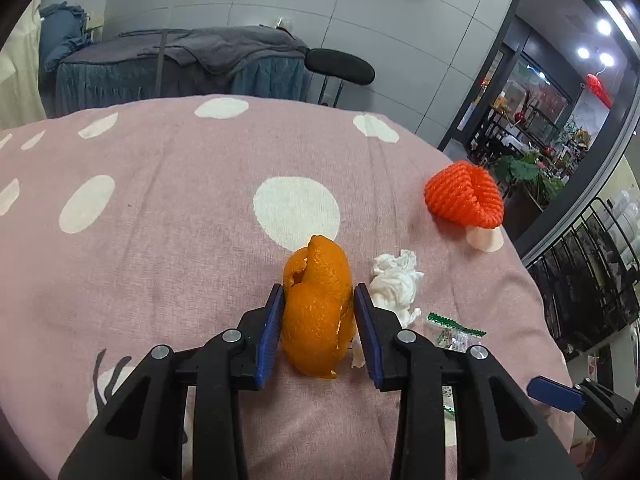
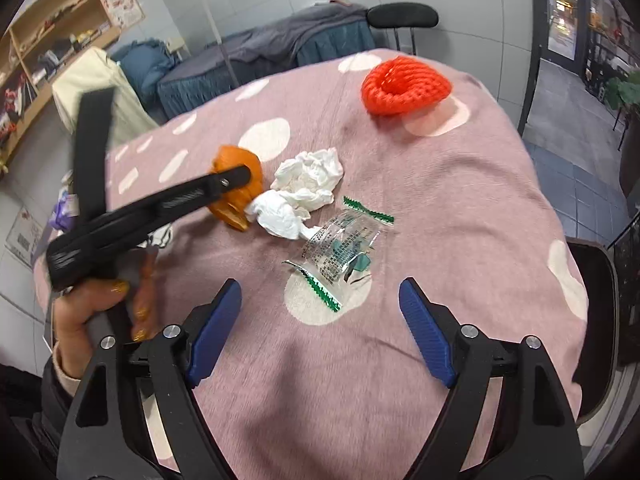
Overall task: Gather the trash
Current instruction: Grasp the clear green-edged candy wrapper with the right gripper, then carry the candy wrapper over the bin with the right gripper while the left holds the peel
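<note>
An orange peel lies on the pink dotted cloth, and my left gripper is shut on it, one blue pad against each side. From the right wrist view the same peel shows behind a left finger. Just right of the peel sits a crumpled white tissue. A clear wrapper with green edges lies just ahead of my right gripper, which stands open and holds nothing. A red foam net rests at the far right.
A hand grips the left tool's handle at the cloth's left edge. Beyond the far edge stand a black chair and a grey-covered bed. A dark seat sits off the right edge.
</note>
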`<control>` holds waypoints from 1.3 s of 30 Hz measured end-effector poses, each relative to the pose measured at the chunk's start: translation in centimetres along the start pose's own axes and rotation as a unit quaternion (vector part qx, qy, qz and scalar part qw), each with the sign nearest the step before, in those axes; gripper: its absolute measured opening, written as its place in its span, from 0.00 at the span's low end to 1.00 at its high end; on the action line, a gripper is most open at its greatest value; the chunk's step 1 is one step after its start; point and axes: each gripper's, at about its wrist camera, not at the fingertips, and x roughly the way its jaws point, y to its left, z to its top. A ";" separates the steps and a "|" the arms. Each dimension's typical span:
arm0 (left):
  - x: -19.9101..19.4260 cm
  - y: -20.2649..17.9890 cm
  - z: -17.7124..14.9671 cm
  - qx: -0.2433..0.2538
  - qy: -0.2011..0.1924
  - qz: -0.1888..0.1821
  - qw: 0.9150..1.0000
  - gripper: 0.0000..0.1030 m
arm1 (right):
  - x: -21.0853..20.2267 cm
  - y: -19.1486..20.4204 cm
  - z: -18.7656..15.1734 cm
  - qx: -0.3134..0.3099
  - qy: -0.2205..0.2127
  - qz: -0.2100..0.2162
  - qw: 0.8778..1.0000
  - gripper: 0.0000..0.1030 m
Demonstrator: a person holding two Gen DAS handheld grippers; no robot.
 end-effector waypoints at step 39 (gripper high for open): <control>-3.2 1.5 0.4 -0.026 -0.082 -0.024 0.996 0.34 | -6.0 -3.2 -3.1 0.008 -0.058 -0.012 0.998 0.11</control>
